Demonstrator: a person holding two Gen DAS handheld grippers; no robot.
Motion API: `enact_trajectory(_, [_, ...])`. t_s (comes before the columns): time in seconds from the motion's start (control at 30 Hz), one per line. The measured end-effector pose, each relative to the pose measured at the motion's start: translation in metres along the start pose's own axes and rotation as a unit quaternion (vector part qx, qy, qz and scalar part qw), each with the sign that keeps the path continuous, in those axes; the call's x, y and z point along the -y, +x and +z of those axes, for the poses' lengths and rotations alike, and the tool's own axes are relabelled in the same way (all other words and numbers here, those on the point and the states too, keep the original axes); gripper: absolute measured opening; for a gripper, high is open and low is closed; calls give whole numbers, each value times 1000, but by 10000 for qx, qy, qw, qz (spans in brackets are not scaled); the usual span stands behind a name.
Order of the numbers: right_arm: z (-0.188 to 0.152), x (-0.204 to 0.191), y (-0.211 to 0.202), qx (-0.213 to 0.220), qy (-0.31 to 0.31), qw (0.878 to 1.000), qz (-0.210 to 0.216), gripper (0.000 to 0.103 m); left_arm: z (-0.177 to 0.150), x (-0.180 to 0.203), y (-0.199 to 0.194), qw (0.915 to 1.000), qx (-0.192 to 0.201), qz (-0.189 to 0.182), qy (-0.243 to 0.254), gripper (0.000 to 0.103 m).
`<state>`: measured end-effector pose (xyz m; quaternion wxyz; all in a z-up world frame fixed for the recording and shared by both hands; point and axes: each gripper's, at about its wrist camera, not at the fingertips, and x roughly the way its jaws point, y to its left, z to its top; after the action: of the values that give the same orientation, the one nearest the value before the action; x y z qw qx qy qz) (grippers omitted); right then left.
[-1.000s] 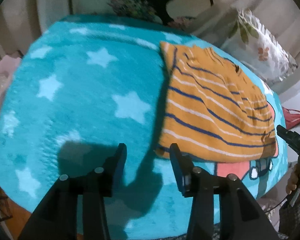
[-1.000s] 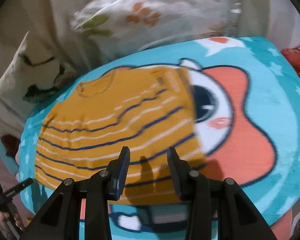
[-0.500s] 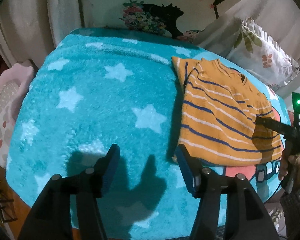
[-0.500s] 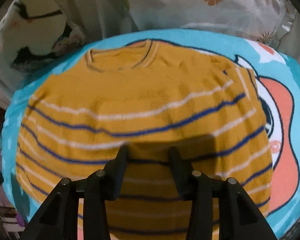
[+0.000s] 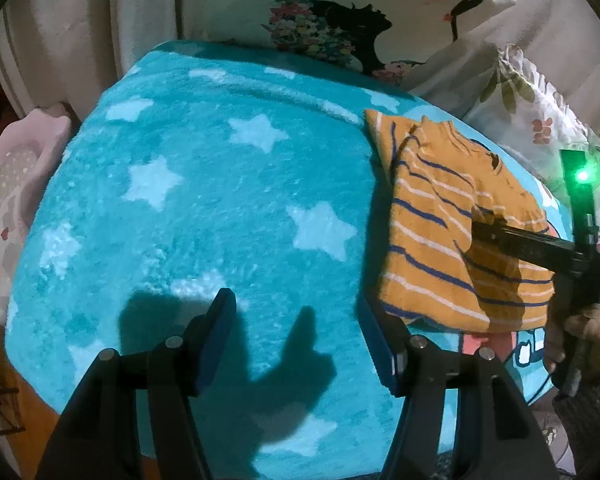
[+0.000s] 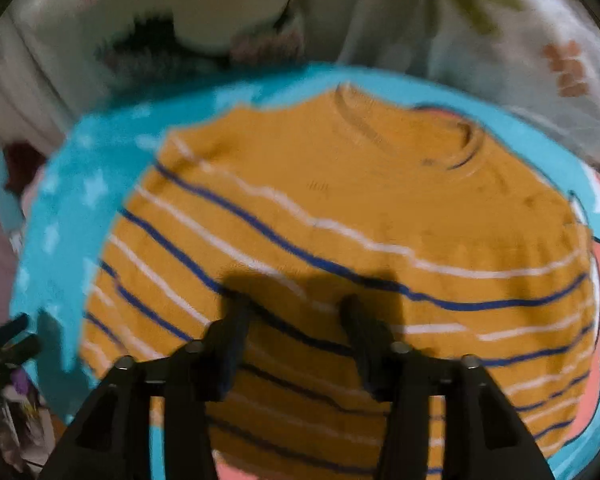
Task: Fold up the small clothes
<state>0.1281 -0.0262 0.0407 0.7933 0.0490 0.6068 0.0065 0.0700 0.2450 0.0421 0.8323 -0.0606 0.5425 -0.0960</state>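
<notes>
Lying flat on the blanket (image 5: 220, 208): a small sweater (image 6: 340, 240), mustard orange with thin navy and white stripes, neck hole turned toward the pillows, folded edge along its side facing the starred part of the blanket. Spread over the cartoon print on that blanket, with coral and white shapes peeking out beside its hem and far side.

Hanging right above the sweater's striped lower half: the right gripper (image 6: 296, 332), pointed steeply down, jaws apart and just lately widening, nothing between them. Casting a dark shadow on the knit directly under its fingers (image 6: 236, 336). Blurred in its own view, so contact between tips and cloth cannot be told; possibly just clear of it. Seen also from the left wrist view as a black bar reaching in over the sweater's near corner, with a green light glowing on its top and a hand (image 5: 580, 340) in a grey knit sleeve gripping its handle.

Poised beside the sweater, over bare turquoise plush with pale stars: the left gripper (image 5: 296, 344), jaws likewise apart and recently spreading, holding nothing, blue pads facing inward, shadow thrown on the blanket below.

Leaning behind the sweater, past the blanket's far edge: a pillow (image 5: 340, 12) printed with a dark silhouette and flowers, and next to it another pillow (image 5: 532, 120) with leaves and small orange blossoms.
</notes>
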Motion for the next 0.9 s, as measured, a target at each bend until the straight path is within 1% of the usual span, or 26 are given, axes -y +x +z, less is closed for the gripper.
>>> enact_trajectory(0.03, [3,0,3,35,-20,10000,-84,57,0,-1,-1,10000,0,29,8,62])
enact_trajectory(0.07, [5,0,2,70,42,9999,-78,57,1,-2,-2,10000,12,56,25,63])
enact_trajectory(0.1, [7,3,-1,94,175,9998,18,57,1,-2,-3,10000,26,79,47,65])
enact_trajectory(0.17, [7,7,-10,233,340,9990,163,57,2,-3,-3,9999,42,102,78,67])
enact_trajectory(0.3, [-7,10,-28,600,459,9971,103,57,7,-1,2,9998,-2,117,170,67])
enact_trajectory(0.37, [-13,12,-33,636,571,9963,100,57,9,2,6,9997,-43,118,232,67])
enact_trajectory(0.47, [-30,23,-41,647,752,9951,53,58,13,8,13,9991,-98,173,364,67])
enact_trajectory(0.67, [-58,49,-53,663,1105,9917,-4,58,19,31,24,9965,-193,264,765,68])
enact_trajectory(0.77, [-67,50,-55,694,1100,9915,-31,58,22,41,28,9954,-227,228,905,68])
enact_trajectory(0.9, [-77,41,-58,725,877,9935,-65,58,25,51,36,9935,-304,260,1065,68])
